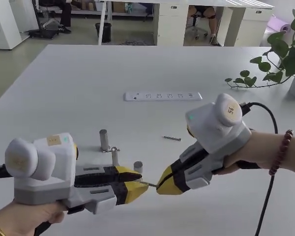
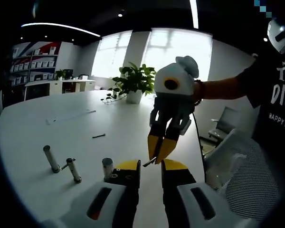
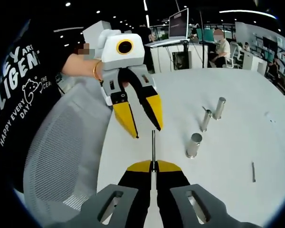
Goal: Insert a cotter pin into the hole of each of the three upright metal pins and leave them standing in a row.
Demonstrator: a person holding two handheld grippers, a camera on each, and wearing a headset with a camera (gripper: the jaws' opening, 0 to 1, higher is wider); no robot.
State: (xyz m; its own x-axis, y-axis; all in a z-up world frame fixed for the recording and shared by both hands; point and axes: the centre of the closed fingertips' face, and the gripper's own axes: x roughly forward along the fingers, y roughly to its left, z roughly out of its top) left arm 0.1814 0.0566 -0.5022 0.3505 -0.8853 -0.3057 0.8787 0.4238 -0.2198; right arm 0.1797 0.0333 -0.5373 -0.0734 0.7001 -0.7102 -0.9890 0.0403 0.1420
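1. The left gripper (image 1: 141,182) sits low at the left of the head view, its rear end cut off by the frame edge. In the right gripper view its yellow-tipped jaws are spread, with nothing between them.
2. Just behind it three pins stand upright on the white table (image 1: 64,88): the far metal pin (image 1: 104,139), the middle metal pin (image 1: 115,157) and the near metal pin (image 1: 137,167). The left gripper's jaws hide the feet of the middle and near ones.
3. A small fitted cotter pin (image 1: 109,149) sticks out sideways near the top of the middle metal pin. It is too small to tell whether it passes through a hole.
4. The held cotter pin (image 3: 153,142) points out from the right gripper towards the left gripper's open jaws, and its tip lies close to them. Contact cannot be judged.
5. The right gripper (image 1: 160,186) has its jaws pressed together, pinching that pin's end.
6. A loose cotter pin (image 1: 171,138) lies flat, well apart from the row.
7. Farther back lies a power strip (image 1: 163,96).
8. A potted plant (image 1: 280,54) is cut off at the right edge.
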